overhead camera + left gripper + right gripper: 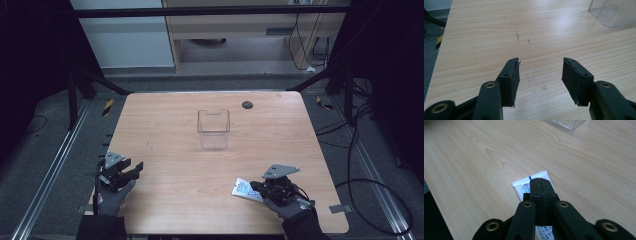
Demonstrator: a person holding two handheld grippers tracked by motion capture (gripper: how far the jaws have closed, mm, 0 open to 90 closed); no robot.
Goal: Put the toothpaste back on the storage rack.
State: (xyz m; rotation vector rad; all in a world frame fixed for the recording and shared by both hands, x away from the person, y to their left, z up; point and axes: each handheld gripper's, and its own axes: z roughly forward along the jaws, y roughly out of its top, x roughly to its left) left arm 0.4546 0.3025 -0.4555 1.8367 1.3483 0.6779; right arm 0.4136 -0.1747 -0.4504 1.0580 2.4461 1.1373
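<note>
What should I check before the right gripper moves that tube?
1. Right gripper shut on tube: ok; its jaws meet over it.
2. Grip depth on tube: cannot tell; jaws hide the contact.
3. Left gripper open, holding nothing: ok.
4. Clear bin upright: ok.
5. Bin empty: ok; nothing seen inside.
6. Table between tube and bin bare: ok.

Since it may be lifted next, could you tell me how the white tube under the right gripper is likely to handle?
The white tube looks flat and crimped at its end, so it probably flexes and will not roll. It seems thin, likely light. The right gripper has its jaws together over it; whether they pinch it is unclear. Its glossy skin may slip.
</note>
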